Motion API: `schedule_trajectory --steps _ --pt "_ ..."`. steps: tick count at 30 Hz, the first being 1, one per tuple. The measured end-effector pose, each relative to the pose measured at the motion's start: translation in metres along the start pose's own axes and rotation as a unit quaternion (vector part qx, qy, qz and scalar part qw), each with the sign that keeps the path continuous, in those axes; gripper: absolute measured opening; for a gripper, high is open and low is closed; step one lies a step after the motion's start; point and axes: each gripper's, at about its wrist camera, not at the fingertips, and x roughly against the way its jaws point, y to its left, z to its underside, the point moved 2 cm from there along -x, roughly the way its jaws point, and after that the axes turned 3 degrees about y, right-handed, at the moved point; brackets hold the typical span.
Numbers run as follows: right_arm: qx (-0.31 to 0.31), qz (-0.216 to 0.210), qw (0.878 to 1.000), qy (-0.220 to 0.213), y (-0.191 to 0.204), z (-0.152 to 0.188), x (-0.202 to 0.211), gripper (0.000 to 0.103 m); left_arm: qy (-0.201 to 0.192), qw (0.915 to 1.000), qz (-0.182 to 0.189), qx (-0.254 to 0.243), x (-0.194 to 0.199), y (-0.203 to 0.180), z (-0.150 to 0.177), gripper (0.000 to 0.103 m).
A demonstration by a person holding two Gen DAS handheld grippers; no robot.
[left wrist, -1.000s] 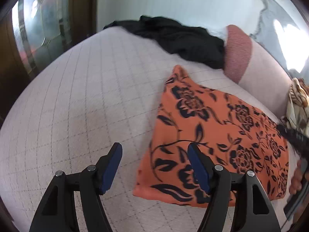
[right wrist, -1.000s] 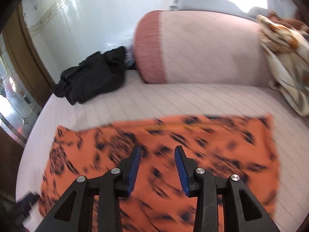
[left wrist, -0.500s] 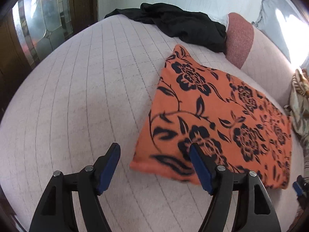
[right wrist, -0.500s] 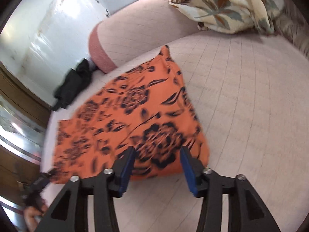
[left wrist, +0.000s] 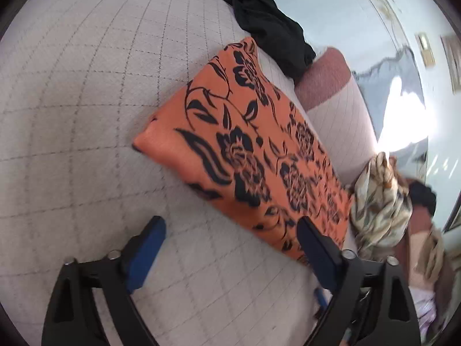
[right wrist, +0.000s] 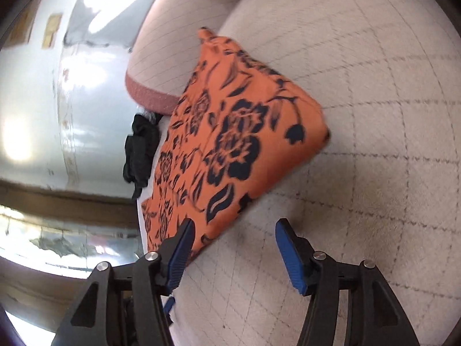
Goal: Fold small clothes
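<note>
Orange cloth with a black flower print lies folded flat on the pale quilted bed, a long strip running away from both tools.

In the left wrist view, the left gripper hangs above the bed with its jaws spread wide and opening; nothing is between them but bare quilt. Off its left finger there is only bed. Ahead of it and to the right lies the cloth, its near long edge passing just in front of the right finger, which overlaps the cloth's near corner in the picture (touching or not, I cannot tell). Far ahead, beyond the cloth's far end, sits a black garment, and right of that a pink bolster. Right of the right finger is a crumpled cream scarf, just beside the cloth's end.

In the right wrist view, the right gripper is likewise released, its jaws opening, with quilt between them. The cloth lies ahead and to the left: its near edge slants down to the left finger and passes behind it, while the right finger stands clear over bare bed. Left of the cloth, further off, the black garment and the bolster show again.
</note>
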Motion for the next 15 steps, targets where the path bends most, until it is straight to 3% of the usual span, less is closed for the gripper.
schedule_trajectory --steps 4,8,13,14,15 --pt "-0.006 -0.013 1.0 -0.021 0.0 -0.011 -0.009 0.063 -0.057 0.9965 0.027 0.056 -0.012 0.002 -0.022 0.103" --pt "-0.03 -0.037 0.997 -0.065 -0.002 -0.027 -0.019 0.063 -0.094 0.994 0.018 0.053 -0.019 -0.002 -0.034 0.103" --pt "-0.013 -0.031 0.995 -0.09 0.01 -0.048 -0.032 0.062 -0.114 0.9922 0.01 0.048 -0.026 -0.009 -0.041 0.102" --pt "-0.007 -0.028 0.995 -0.096 0.013 -0.051 -0.034 0.058 -0.119 0.9917 0.007 0.047 -0.026 -0.01 -0.042 0.096" --pt "-0.002 -0.021 0.995 -0.098 0.016 -0.054 -0.039 0.04 -0.125 0.9912 0.0 0.045 -0.026 -0.01 -0.043 0.077"
